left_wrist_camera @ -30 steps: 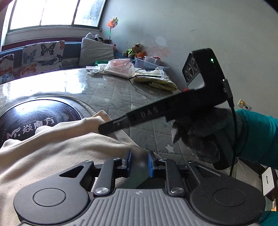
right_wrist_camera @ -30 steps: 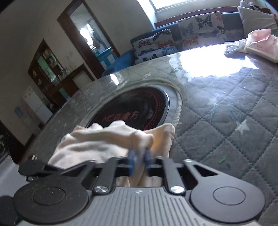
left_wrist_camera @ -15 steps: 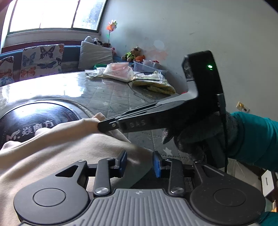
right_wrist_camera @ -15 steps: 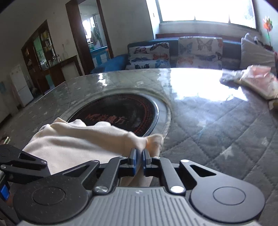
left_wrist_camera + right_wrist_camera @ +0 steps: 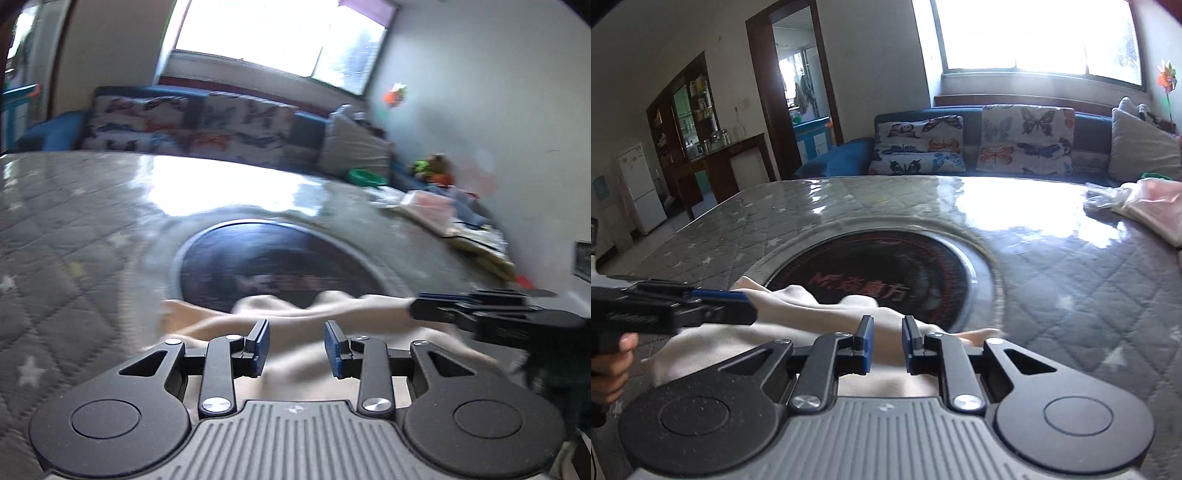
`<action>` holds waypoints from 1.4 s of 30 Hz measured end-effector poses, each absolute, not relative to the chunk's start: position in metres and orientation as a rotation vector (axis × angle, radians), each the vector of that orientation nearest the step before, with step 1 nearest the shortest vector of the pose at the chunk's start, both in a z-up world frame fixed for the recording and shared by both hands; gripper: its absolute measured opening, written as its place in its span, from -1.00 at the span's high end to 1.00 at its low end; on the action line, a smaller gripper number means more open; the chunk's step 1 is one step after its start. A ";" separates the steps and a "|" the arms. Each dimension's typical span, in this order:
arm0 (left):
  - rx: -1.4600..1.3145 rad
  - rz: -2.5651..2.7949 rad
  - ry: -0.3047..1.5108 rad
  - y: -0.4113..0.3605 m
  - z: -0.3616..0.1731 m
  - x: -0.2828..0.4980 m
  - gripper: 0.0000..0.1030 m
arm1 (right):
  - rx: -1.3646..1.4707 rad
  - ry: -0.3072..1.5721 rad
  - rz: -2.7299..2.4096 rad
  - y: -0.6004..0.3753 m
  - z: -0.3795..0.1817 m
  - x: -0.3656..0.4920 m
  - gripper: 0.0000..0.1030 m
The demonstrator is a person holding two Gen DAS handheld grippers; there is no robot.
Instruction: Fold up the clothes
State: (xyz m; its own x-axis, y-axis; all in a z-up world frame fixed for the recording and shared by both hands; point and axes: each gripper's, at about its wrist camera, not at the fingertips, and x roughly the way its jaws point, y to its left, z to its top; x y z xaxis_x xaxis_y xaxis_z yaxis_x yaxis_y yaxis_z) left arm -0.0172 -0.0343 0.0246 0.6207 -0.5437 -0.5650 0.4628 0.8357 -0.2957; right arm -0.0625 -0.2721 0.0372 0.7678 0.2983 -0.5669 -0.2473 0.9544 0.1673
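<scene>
Right wrist view shows a quilted grey star-print table cover (image 5: 1071,280) under shiny plastic, with a round black hotplate (image 5: 879,280) set in it carrying red lettering, "方" readable. Butterfly cushions (image 5: 1027,140) line a blue sofa under the window. Cream garment (image 5: 812,332) lies bunched beside the hotplate. Right gripper (image 5: 887,345) and left gripper (image 5: 296,347) both gape, pinching nothing.
</scene>
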 end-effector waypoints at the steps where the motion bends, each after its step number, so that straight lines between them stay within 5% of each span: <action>1: -0.131 -0.560 0.699 -0.029 0.021 -0.012 0.31 | 0.081 0.632 0.298 -0.269 0.036 -0.059 0.67; 11: -0.209 -0.524 0.688 0.002 0.010 -0.003 0.26 | 0.058 0.663 0.271 -0.264 0.015 -0.044 0.52; 13: -0.215 -0.526 0.670 0.005 0.015 -0.009 0.22 | 0.036 0.639 0.281 -0.261 0.019 -0.052 0.22; 42: -0.075 -0.482 0.601 0.018 0.007 -0.109 -0.01 | -0.191 0.542 0.374 -0.223 0.024 -0.163 -0.04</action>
